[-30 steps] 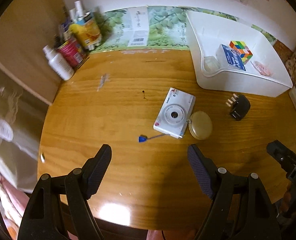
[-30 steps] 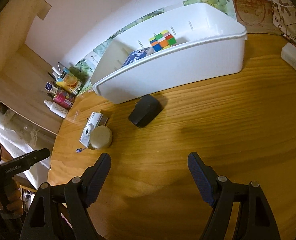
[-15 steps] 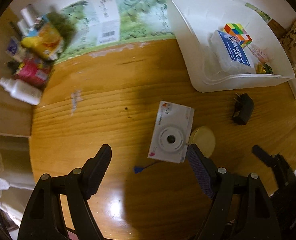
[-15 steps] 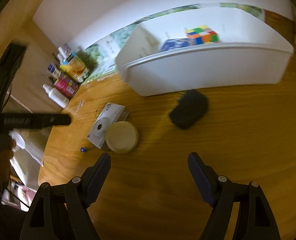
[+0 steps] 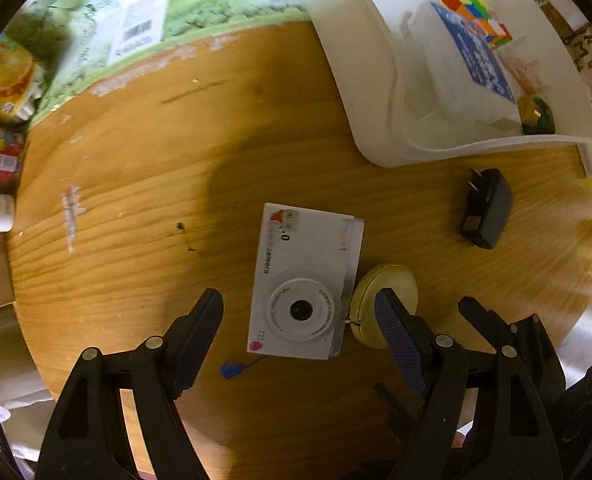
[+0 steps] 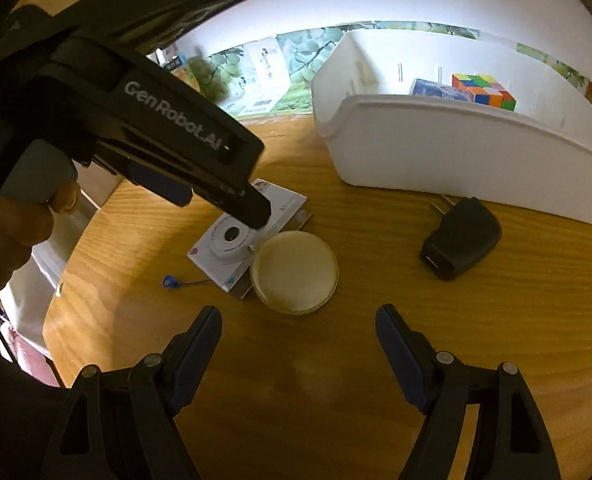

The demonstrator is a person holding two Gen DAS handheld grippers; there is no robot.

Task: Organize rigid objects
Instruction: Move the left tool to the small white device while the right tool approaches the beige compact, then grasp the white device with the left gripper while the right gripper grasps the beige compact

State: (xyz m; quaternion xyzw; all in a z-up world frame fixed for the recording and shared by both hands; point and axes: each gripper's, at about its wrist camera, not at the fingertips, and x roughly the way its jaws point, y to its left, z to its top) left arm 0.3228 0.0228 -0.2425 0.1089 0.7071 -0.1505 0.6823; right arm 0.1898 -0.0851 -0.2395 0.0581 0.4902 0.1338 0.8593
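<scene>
cube (image 5: 476,16) and box already in the bin (image 6: 436,152); camera (image 5: 306,284), round tin (image 6: 294,272), charger (image 6: 462,238) left on the table (image 6: 336,400), both tongs released and empty

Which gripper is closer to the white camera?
Left. The left gripper hangs right above the white camera, open jaws either side of it. The right gripper sits farther off, nearer the round tin.

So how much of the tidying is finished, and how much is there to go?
Partly done: a puzzle cube, a blue-labelled box and a small green-gold item already sit in the white bin. Nothing is held; the left gripper hangs open above the white camera, and the right gripper is open too. Left on the table: the camera, the round tin and the black charger.
</scene>
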